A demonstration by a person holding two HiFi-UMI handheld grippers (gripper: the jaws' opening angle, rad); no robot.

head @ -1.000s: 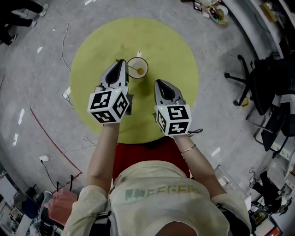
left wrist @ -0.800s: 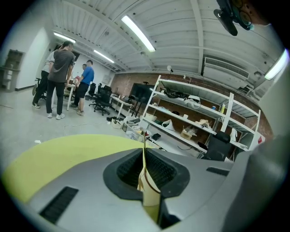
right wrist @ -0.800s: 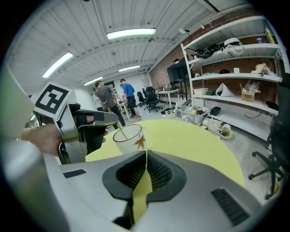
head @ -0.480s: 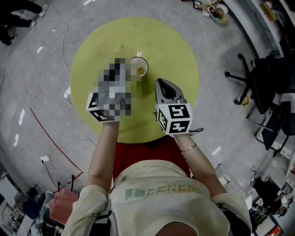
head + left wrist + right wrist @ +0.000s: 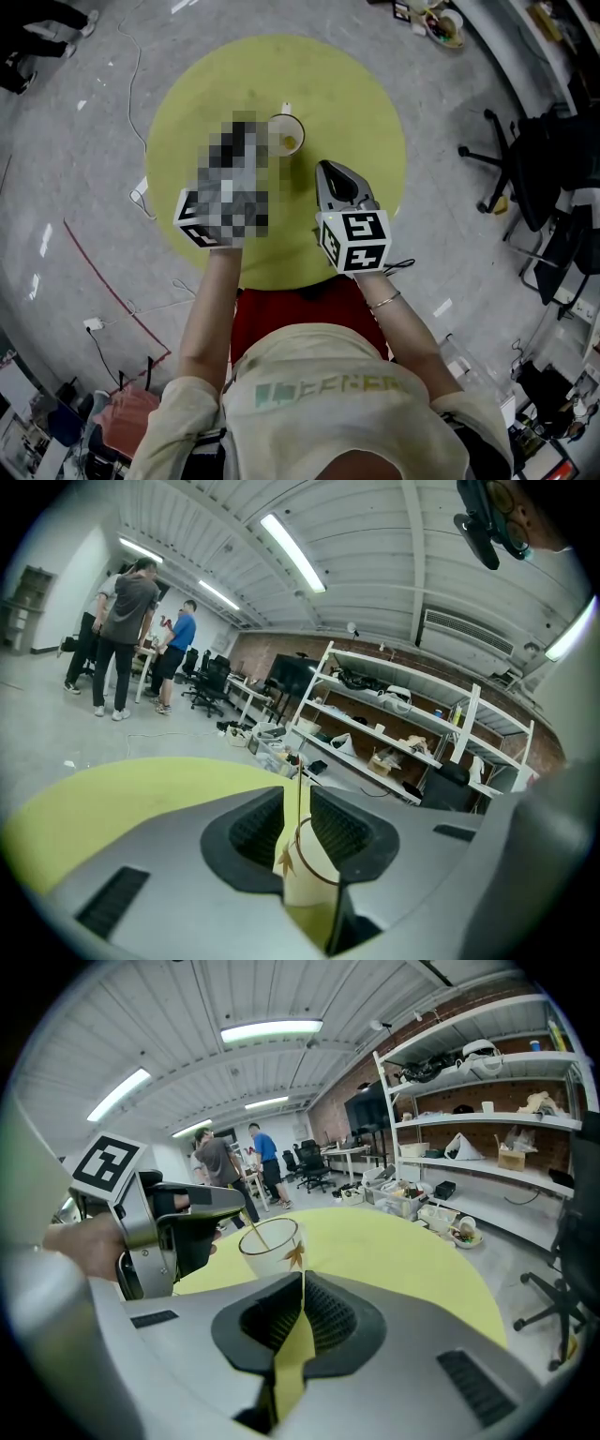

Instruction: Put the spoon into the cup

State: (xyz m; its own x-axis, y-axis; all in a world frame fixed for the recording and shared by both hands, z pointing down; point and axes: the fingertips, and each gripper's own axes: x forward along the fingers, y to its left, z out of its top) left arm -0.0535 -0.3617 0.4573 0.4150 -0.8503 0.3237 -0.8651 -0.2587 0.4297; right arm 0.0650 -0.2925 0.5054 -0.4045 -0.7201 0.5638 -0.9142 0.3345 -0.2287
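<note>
Left hand-held gripper (image 5: 298, 801) first: jaws parted just a little, and the thin handle of the spoon (image 5: 298, 782) stands between them with a sliver of counter showing on either side, so it reads as let go, not pinched. Right below and just ahead of those jaws sits the cup (image 5: 314, 883), pale with a brown rim and a small leaf mark, very close to the tips. From the right gripper view the picture is clearer: the spoon slants out of the cup's mouth, low end inside, handle leaning over the rim toward the left hand-held gripper's tips, so its long axis points back at that hand. The head view shows something yellow inside the cup, likely the spoon's bowl, so the task looks all but done. The right hand-held gripper (image 5: 302, 1290) is closed on nothing, jaws meeting in a seam, and sits to the cup's right, nearer the person and apart from it. All of this stands on the round yellow counter (image 5: 352, 103). The left is plainly the nearer hand, and backing off should follow the handle's line, since a sideways pull could drag the handle and tip the cup
</note>
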